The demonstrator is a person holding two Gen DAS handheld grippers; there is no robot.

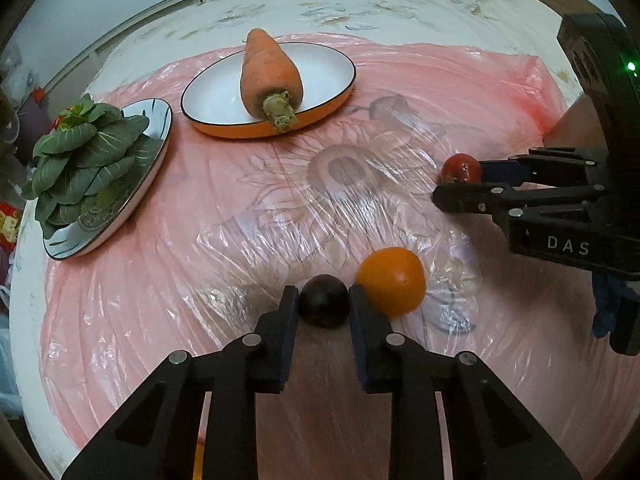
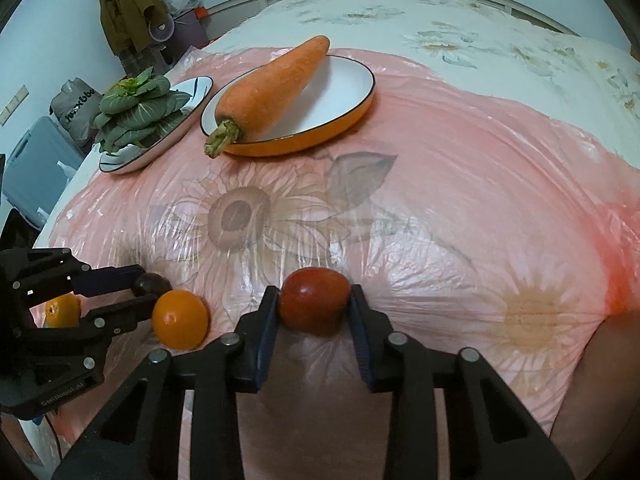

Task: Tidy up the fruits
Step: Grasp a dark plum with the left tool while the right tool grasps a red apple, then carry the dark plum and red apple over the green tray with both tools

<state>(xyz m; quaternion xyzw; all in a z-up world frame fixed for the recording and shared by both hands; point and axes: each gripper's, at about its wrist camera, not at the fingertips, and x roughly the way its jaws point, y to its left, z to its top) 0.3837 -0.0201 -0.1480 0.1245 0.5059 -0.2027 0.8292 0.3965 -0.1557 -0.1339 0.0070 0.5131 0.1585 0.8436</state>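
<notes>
Item 1 – my left gripper (image 1: 324, 300): jaws nearly closed, pads flanking a dark plum (image 1: 324, 300), bottom centre of left wrist view. Looks like contact both sides; fruit sits low on the pink plastic sheet (image 1: 200, 280), lift not evident.

Item 2 – my right gripper (image 2: 314, 306): jaws narrowed onto a red fruit (image 2: 314, 306), apple-like, bottom centre of right wrist view. Both pads touch it. In the left view the same fruit (image 1: 461, 169) shows at mid right.

Item 3 – orange (image 1: 391, 281): loose on sheet, just beside plum, touching or nearly touching my left gripper's right finger. A 2nd orange item (image 2: 63, 310) sits behind the left gripper at lower left of right view; partly hidden, can't ID.

Item 4 – orange-rimmed plate (image 1: 224, 92), upper centre, holds a carrot (image 1: 270, 76), long axis running front-to-back, stem end over near rim. Patterned plate (image 1: 132, 196), upper left, holds leafy greens (image 1: 80, 156).

Key relation: both plates lie ahead, up-frame from both tools, well apart from the fruit. Left gripper is nearer the greens plate. Which plate takes fruit: can't tell.
</notes>
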